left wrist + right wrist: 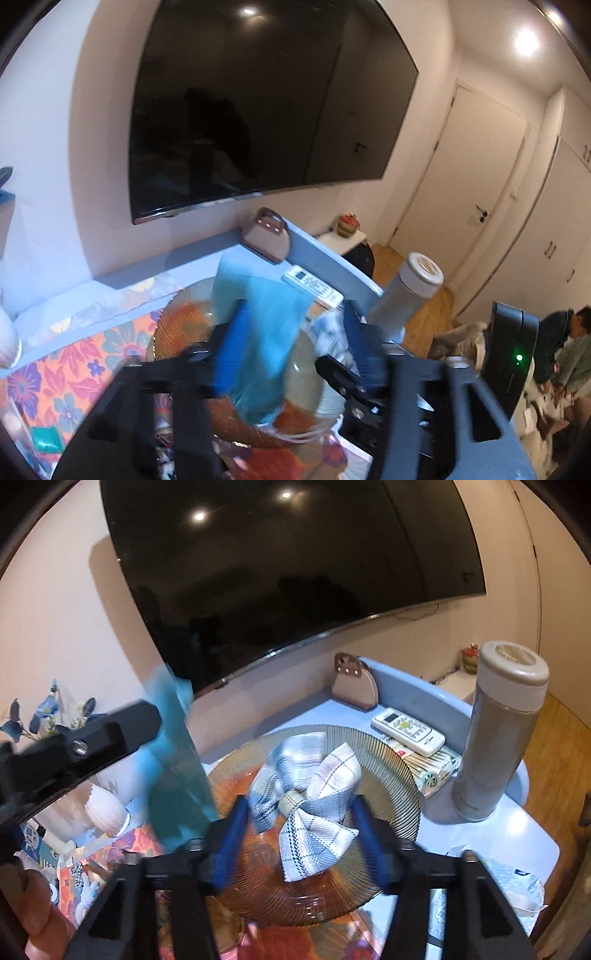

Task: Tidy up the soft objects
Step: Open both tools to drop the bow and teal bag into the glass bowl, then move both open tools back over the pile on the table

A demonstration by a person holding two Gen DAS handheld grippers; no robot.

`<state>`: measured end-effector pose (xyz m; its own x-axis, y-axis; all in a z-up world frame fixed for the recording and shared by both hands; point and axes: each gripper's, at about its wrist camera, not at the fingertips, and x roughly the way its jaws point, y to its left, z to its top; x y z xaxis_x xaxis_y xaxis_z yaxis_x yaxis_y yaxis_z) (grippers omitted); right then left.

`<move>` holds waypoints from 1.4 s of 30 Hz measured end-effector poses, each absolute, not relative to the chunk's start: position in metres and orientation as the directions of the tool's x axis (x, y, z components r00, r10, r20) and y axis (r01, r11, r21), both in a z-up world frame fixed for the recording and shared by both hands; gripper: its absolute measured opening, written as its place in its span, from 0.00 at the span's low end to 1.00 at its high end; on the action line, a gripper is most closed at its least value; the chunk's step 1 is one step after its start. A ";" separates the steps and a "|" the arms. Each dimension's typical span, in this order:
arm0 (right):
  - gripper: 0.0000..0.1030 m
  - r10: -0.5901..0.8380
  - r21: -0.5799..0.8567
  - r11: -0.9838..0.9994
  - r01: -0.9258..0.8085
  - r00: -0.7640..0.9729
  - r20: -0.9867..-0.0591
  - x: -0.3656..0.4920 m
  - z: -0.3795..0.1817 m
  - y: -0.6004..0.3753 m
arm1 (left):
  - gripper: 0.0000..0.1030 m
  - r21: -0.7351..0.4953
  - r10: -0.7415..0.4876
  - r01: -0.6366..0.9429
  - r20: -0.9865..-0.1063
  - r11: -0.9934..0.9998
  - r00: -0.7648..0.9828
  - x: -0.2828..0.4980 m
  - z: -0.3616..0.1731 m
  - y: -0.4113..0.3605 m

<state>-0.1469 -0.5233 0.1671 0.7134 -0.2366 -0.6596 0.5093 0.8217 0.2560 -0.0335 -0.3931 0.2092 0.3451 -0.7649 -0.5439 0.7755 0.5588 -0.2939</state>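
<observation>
My right gripper [297, 832]: jaws apart, blue pads on either side of the plaid cloth, not pressing it as far as I can see.
Plaid cloth [308, 805]: grey and white, cinched at the middle by a ring into a bow shape, lying in the plate.
Plate [399, 775]: ribbed amber glass, resting on the flowered mat.
My left gripper [291, 352]: jaws apart; a teal cloth hangs between them, blurred, so I cannot tell whether any pad touches it.
Teal cloth [266, 328]: over the plate's left side, beside the plaid cloth.
Flowered mat [55, 373]: orange and purple, on a pale blue table [491, 834].
Flask [498, 734]: upright, right of the plate.
Remote [406, 731]: behind the plate.
Screen [280, 565]: dark, on the wall.
</observation>
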 end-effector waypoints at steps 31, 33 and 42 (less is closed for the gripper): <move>0.81 -0.002 0.300 0.940 0.164 0.880 -0.476 -0.181 0.215 -0.319 | 0.72 -0.368 -0.415 0.242 -0.523 0.898 0.744 -0.103 0.168 0.022; 0.81 0.039 0.302 0.946 0.121 0.878 -0.476 -0.176 0.213 -0.295 | 0.72 -0.280 -0.299 0.161 -0.569 0.946 0.766 -0.100 0.153 0.039; 0.81 0.125 0.153 0.987 -0.042 0.798 -0.590 -0.132 0.141 -0.195 | 0.72 -0.244 -0.226 0.068 -0.706 0.967 0.671 -0.064 0.056 0.061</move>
<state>-0.1323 -0.1951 0.1410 0.7978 0.1253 -0.5897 -0.0419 0.9873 0.1531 -0.0637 0.0612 0.0565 0.6710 -0.2255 -0.7063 0.0678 0.9673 -0.2444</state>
